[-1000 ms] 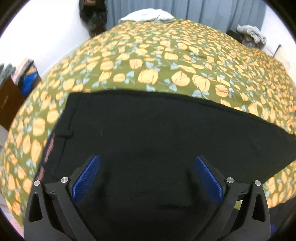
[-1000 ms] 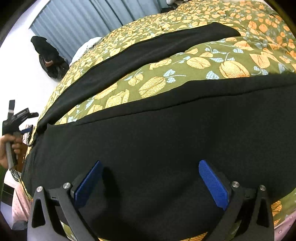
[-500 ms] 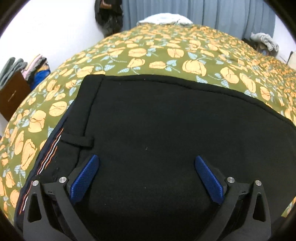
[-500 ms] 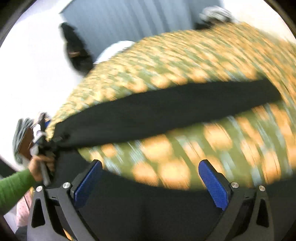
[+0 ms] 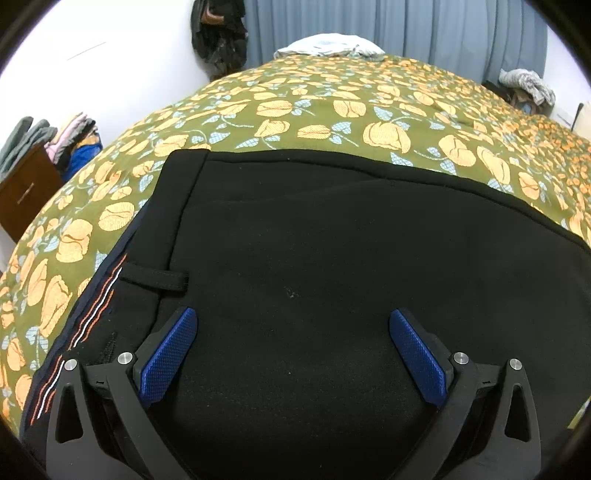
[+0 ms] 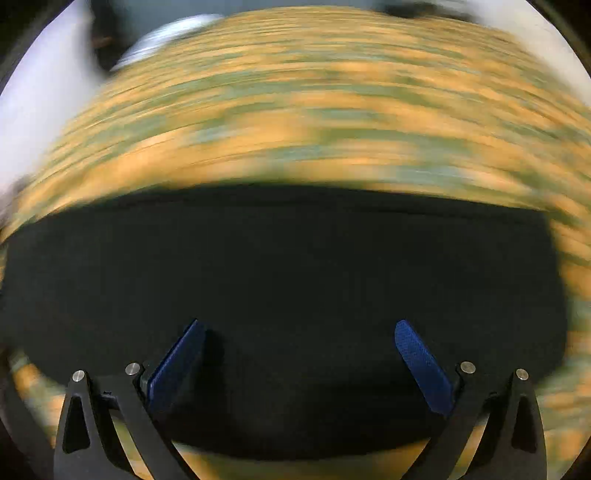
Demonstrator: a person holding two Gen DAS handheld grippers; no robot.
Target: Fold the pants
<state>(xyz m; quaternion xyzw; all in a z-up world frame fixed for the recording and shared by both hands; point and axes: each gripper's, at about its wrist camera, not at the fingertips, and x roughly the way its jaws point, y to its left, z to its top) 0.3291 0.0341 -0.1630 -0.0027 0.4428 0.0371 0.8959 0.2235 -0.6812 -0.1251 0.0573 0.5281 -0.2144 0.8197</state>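
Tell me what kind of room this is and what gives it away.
Most likely a bedroom: the black pants lie on a bed with a floral bedspread, a pillow sits at its far end before blue curtains, and folded clothes are stacked beside it.

Left gripper: two black plastic fingers, each a frame with a triangular cut-out near its base. Blue pads with a fine knurled grain line the inner faces. Two round silver screws sit on top of each finger.

Right gripper: same build, black frames with triangular cut-outs, blue textured pads, paired silver screws. This view is blurred; finer markings cannot be read.
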